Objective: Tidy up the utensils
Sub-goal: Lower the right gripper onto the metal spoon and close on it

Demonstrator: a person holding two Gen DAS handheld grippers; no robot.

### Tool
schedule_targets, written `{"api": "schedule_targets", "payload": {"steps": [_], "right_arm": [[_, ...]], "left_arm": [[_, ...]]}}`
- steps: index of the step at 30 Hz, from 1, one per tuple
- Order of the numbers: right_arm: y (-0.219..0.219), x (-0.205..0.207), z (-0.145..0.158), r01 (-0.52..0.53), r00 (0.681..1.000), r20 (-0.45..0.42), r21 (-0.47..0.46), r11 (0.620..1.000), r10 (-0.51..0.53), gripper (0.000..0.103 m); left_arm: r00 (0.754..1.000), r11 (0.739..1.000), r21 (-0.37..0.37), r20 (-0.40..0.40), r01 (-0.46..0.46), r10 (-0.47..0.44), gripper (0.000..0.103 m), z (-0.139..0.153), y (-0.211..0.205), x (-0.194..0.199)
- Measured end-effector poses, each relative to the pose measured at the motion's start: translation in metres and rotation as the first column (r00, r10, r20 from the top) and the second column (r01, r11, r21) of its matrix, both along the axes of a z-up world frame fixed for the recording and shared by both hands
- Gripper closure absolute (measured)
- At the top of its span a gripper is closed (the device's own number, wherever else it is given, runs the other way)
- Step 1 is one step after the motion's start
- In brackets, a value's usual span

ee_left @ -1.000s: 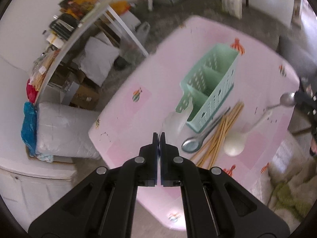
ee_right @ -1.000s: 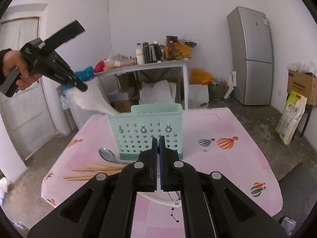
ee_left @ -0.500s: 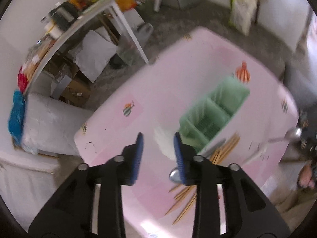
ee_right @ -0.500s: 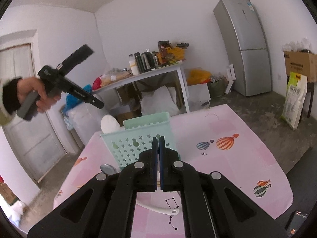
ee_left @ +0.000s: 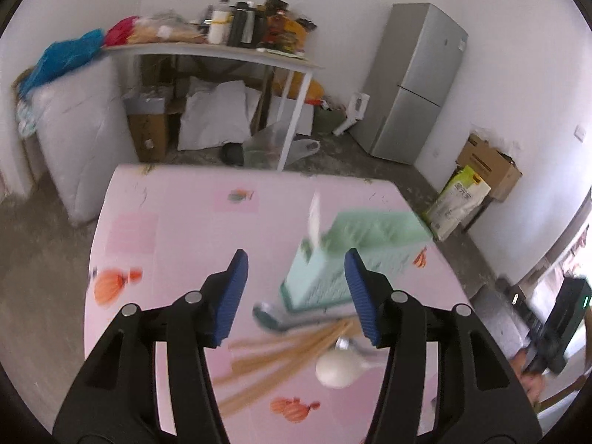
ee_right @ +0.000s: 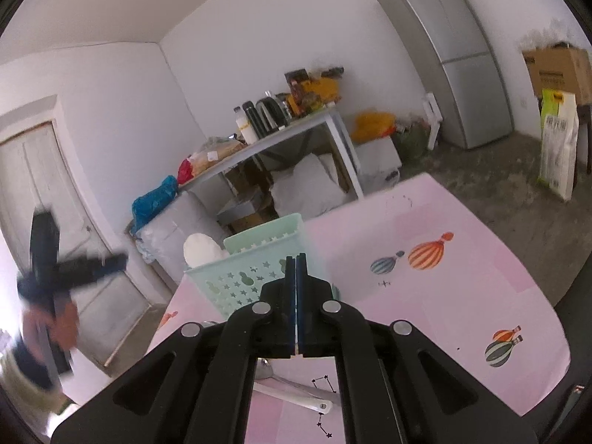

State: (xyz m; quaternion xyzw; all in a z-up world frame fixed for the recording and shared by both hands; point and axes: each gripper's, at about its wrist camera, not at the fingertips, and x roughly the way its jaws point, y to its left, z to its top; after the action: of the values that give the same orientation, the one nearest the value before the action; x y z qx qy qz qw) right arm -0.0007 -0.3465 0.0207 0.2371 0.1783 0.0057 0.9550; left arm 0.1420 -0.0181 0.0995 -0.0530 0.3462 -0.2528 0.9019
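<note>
Pink worktop (ee_left: 177,222) with mint caddy (ee_left: 355,255); left gripper (ee_left: 294,296) tilted down, fingers just opened, empty; right gripper (ee_right: 296,303) fingers closed, empty.

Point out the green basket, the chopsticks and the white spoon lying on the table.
Green basket (ee_left: 325,281): left wrist view, on its near end wall.
Chopsticks (ee_left: 281,355): left wrist view, on the middle of the bundle.
White spoon (ee_left: 335,370): left wrist view, on its round bowl.

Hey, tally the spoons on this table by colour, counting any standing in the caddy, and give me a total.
White spoons: 2, one standing in the mint caddy
Metal spoons: 2
Total: 4
</note>
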Motion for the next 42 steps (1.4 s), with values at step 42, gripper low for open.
{"api": "schedule_targets", "payload": {"steps": [42], "right_arm": [[0.161, 0.138, -0.117, -0.680, 0.677, -0.597, -0.282, 0.677, 0.431, 0.066]], "left_arm": [[0.968, 0.990, 0.039, -0.217, 0.137, -0.126, 0.056, -0.164, -0.022, -0.046]]}}
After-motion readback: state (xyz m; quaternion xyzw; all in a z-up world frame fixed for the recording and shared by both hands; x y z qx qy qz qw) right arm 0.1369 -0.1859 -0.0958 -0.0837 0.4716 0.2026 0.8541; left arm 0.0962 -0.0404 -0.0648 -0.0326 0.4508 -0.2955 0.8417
